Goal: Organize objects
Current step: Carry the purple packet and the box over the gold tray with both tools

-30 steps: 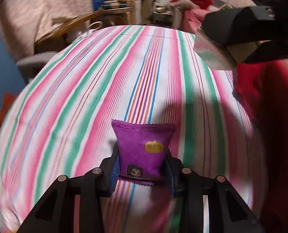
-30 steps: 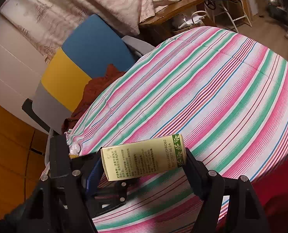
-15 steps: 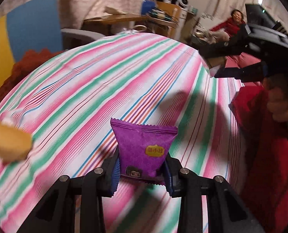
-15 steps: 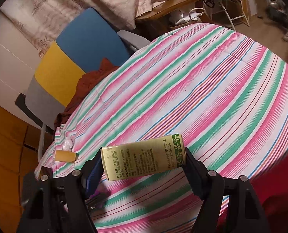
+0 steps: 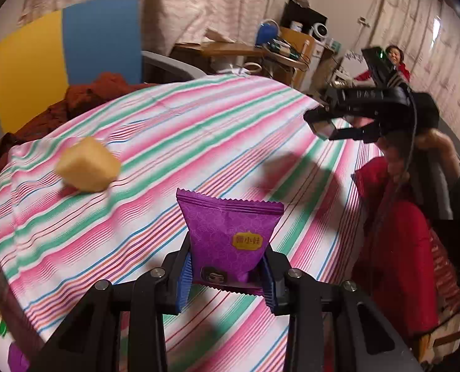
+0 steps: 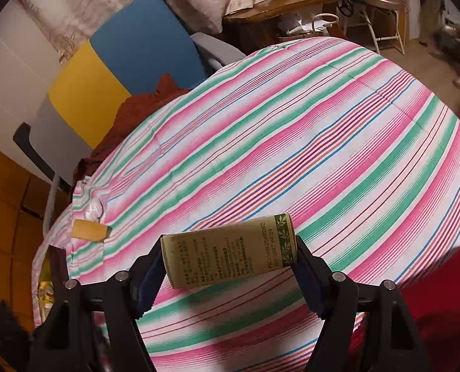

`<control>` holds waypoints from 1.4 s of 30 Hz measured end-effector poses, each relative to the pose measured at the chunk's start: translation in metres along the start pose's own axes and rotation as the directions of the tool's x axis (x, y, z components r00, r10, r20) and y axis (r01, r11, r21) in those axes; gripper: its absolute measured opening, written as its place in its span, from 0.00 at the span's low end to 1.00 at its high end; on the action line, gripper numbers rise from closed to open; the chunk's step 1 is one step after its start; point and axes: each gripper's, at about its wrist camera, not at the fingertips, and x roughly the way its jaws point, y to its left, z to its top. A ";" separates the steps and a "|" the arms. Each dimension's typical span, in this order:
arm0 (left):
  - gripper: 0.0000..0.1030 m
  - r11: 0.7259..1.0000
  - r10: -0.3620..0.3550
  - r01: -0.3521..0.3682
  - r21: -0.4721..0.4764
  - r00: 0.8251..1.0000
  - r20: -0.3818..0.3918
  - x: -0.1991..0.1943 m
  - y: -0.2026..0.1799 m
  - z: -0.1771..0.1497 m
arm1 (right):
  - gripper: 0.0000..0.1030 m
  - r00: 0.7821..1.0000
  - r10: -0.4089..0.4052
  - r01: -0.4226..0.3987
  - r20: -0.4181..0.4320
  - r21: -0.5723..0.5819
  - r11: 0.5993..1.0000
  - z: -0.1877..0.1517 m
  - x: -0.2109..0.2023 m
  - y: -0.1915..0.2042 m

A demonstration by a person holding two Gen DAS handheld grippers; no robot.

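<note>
The left gripper (image 5: 226, 274) has its jaws clamped on a purple snack packet (image 5: 228, 241), held upright above the bench. The packet carries a yellow badge with three Chinese characters, too small to make out with certainty, and a small cartoon face near its lower seam. The right gripper (image 6: 230, 266) has its jaws closed on the two ends of a pale green cylindrical tube (image 6: 230, 249), held crosswise and slightly tilted. Its label shows small columns of Chinese text, a band of green leaves at one end, and a printed code of which "2027 06 24" can be read.

Below both lies the striped cloth (image 6: 307, 142) covering the bench, in pink, green, blue and white; most of its surface is open. Near the left edge sits a yellow sponge-like block (image 5: 87, 164), blurred in the left view, well apart from both held things. A crumpled clear wrapper (image 6: 95, 209) lies just beside it at the cloth's edge. A rust-coloured garment (image 5: 84, 99) is bunched past the far left edge, against a blue and yellow chair back (image 5: 68, 52). Farther off stand a wooden desk (image 6: 279, 3) and a seated person in red (image 5: 395, 62).
</note>
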 end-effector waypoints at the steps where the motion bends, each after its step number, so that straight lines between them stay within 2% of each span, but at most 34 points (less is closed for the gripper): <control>1: 0.36 1.000 0.008 -0.008 -0.013 1.000 0.010 -0.007 0.004 -0.002 | 0.74 1.000 -0.008 0.008 -0.004 -0.005 1.000 0.000 0.001 0.001; 7: 0.36 0.996 0.047 -0.043 -0.079 0.998 0.046 -0.037 0.022 -0.013 | 0.74 0.999 -0.047 0.047 -0.022 -0.026 0.999 -0.001 0.004 0.005; 12: 0.36 0.981 0.088 -0.077 -0.177 0.994 0.057 -0.064 0.048 -0.030 | 0.74 0.995 -0.095 0.094 -0.042 -0.025 0.995 -0.001 0.007 0.005; 20: 0.36 0.941 0.177 -0.145 -0.306 0.981 0.079 -0.109 0.095 -0.070 | 0.74 0.982 -0.176 0.175 -0.061 -0.025 0.984 -0.001 0.010 0.006; 25: 0.36 0.906 0.235 -0.185 -0.380 0.968 0.090 -0.138 0.122 -0.096 | 0.73 0.972 -0.232 0.228 -0.049 -0.075 0.971 -0.004 0.006 0.023; 29: 0.36 0.873 0.279 -0.207 -0.442 0.955 0.103 -0.163 0.146 -0.116 | 0.73 0.986 -0.164 0.158 -0.027 -0.156 0.975 -0.013 -0.001 0.068; 35: 0.36 0.833 0.299 -0.211 -0.512 0.950 0.095 -0.176 0.169 -0.144 | 0.73 0.998 -0.010 -0.011 -0.058 -0.356 0.934 -0.046 0.002 0.180; 38: 0.36 0.823 0.291 -0.200 -0.531 0.952 0.092 -0.175 0.173 -0.152 | 0.73 0.991 0.081 -0.119 -0.105 -0.431 0.895 -0.071 0.007 0.241; 39: 0.36 0.820 0.289 -0.197 -0.538 0.953 0.092 -0.175 0.175 -0.153 | 0.73 0.984 0.123 -0.170 -0.133 -0.455 0.874 -0.080 0.010 0.265; 42: 0.36 0.819 0.284 -0.183 -0.545 0.953 0.107 -0.176 0.179 -0.151 | 0.73 0.965 0.187 -0.257 -0.185 -0.502 0.826 -0.101 0.015 0.319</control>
